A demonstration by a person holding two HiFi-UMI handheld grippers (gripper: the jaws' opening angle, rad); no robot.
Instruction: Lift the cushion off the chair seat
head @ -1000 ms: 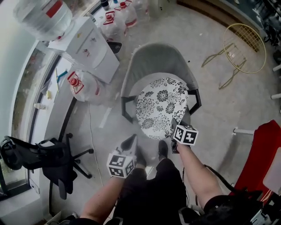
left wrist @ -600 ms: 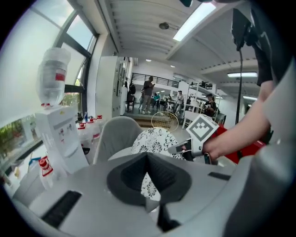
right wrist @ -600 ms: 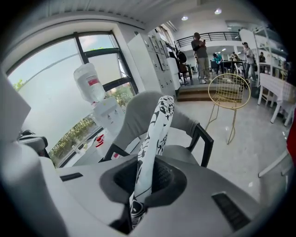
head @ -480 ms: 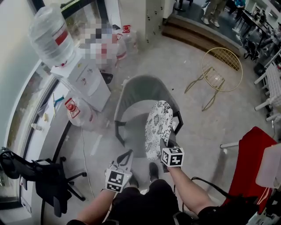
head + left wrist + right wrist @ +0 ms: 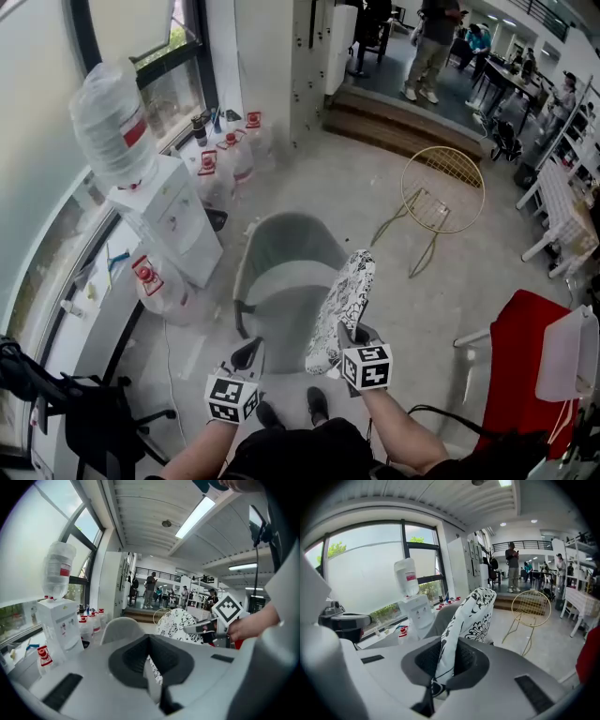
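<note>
The right tool (image 5: 349,331) is clamped on the near edge of the floral cushion (image 5: 341,298), held on edge above the grey chair (image 5: 278,267) (its seat bare). The left tool (image 5: 247,354), jaws together and empty, hovers before the chair.

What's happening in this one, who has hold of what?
A person stands over a grey chair with a claw in each hand. The right claw is shut on the edge of the black-and-white floral cushion and holds it up on edge, off the seat, which shows bare. The left claw is empty, low and to the left of the cushion. The lift looks essentially done.
</note>
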